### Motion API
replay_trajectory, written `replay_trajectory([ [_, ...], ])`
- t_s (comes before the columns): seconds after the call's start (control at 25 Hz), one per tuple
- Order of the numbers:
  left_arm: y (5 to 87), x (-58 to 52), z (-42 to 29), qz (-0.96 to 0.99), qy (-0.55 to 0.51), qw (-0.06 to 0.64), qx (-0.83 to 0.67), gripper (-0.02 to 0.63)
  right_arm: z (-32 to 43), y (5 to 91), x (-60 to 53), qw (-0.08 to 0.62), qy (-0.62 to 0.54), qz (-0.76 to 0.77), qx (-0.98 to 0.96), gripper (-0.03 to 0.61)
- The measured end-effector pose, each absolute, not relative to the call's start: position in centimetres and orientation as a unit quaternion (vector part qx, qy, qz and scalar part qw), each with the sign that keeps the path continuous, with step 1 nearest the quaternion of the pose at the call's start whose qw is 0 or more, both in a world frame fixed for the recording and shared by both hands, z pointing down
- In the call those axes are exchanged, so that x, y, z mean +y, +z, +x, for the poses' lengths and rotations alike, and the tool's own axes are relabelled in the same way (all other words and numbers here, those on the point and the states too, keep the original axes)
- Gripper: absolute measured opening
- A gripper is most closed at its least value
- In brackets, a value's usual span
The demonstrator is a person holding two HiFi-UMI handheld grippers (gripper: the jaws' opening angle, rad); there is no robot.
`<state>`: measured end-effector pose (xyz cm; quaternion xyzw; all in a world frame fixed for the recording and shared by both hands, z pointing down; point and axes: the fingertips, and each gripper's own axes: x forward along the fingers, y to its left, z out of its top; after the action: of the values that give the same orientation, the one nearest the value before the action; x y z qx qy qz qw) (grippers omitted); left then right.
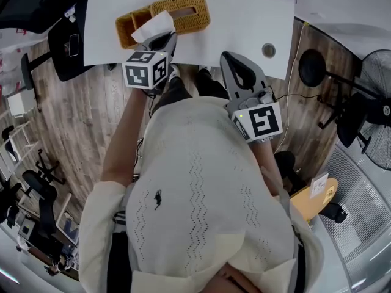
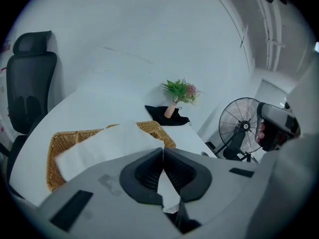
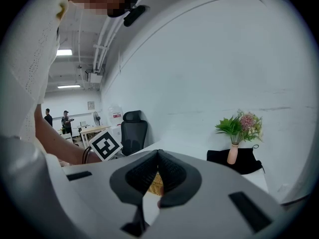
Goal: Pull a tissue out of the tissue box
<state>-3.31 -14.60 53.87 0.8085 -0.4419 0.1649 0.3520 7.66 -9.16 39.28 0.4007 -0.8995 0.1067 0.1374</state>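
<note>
Wicker tissue box lay on the white table, just ahead of the left gripper, set at a slant across its line.

- Left gripper: jaws pressed together on a white tissue. The sheet fanned out above the jaw tips toward the box, and a strip of it showed below, pinched between the black pads. The tissue's far end reached the left end of the box; whether it had cleared the slot could not be told.
- Right gripper: jaws together, nothing between them. It sat to the right of the left one and well apart from it, with its tip at the table's near edge.
- Near edge of the table ran just under both sets of tips.
- Bare tabletop lay ahead of the right gripper as far as the box's right end. A small round grommet sat just ahead and to its right.
- Past the box, near the far edge: a black cloth with a small vase of greenery on it, well clear of both grippers.
- Off the table: a standing fan to the right of the left gripper and a black office chair to its left, beyond the table's side edge.
</note>
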Motion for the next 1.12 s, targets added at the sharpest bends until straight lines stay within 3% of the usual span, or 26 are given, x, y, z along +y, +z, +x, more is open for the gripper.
replay_trajectory([
  [1.12, 45.4, -12.8, -5.2, 0.814, 0.061, 0.324, -0.478, 0.012, 4.5, 39.2, -10.3, 0.134, 0.095, 0.344, -0.925, 0.002],
])
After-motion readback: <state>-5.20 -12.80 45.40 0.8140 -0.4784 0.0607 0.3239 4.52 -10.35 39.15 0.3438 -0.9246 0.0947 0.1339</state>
